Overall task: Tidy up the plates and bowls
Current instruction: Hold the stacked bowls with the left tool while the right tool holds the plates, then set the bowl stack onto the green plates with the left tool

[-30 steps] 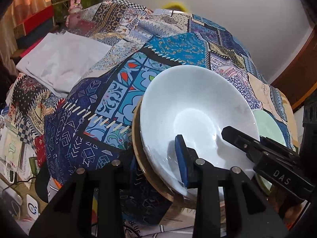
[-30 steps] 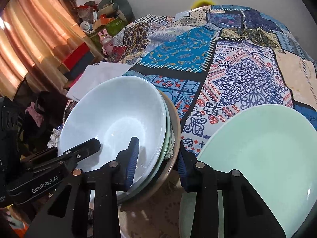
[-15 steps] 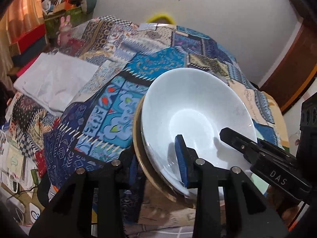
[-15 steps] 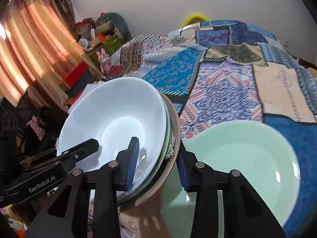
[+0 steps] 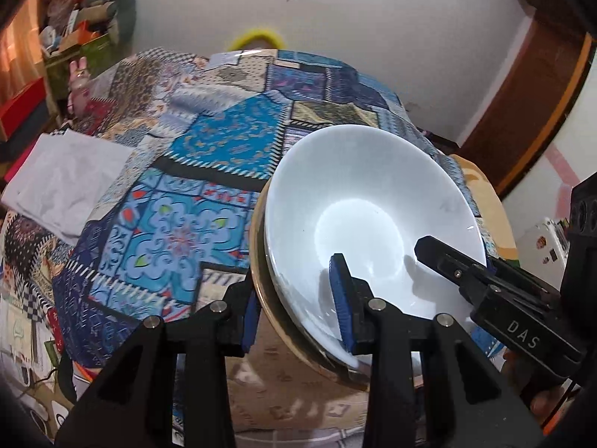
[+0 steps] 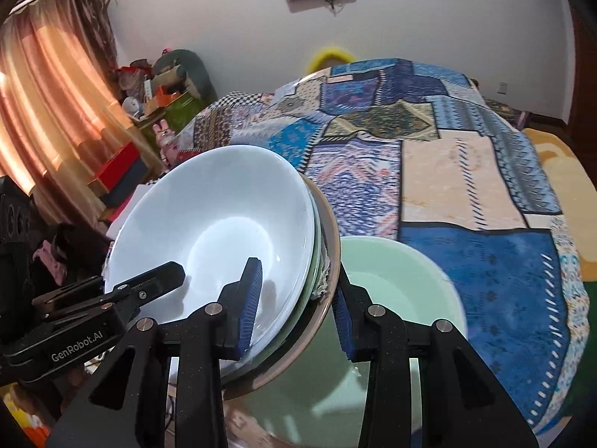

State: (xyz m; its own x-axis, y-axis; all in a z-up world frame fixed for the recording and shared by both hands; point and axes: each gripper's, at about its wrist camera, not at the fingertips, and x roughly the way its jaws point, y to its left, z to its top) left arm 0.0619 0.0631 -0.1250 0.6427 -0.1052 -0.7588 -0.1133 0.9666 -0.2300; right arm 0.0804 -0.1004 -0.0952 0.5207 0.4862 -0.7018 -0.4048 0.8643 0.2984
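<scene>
both grippers clamped on one nested stack, lifted clear of the patchwork bedspread [image 5: 209,171] and tipped so the bowl mouth faces the cameras. white bowl [image 5: 365,216] on top, thin pale-green dish rim under it [image 6: 315,261], tan plate [image 6: 330,239] outermost.

left gripper [image 5: 294,313]: pinched on the stack's left rim, one blue pad inside the white bowl, other pad behind the tan plate. right gripper [image 6: 294,310]: same grip on the opposite rim, inner pad in the bowl, outer pad behind the plate. neither spread loose; both closed on the stack edge.

separate green bowl [image 6: 403,298] sits low on the bed, just right of and below the held stack, partly hidden behind the right gripper's outer finger. looks like the likely drop spot or next pickup, can't tell which.

doing it well, as a guess: keep both pinches equal so layers don't slide vs each other; smooth glazed pieces, prob slippery. level the stack before lowering, since the tilt lets the top bowl creep toward the low rim. move both hands together, same speed, no twist. set down on flat bedding, soft surface so watch for rocking. release one side only after the weight rests.

pose: both tools reach forward from low, fingers angled up, hands opposite each other across the stack. fingertip of a hand [image 5: 541,407] visible under the right tool.
</scene>
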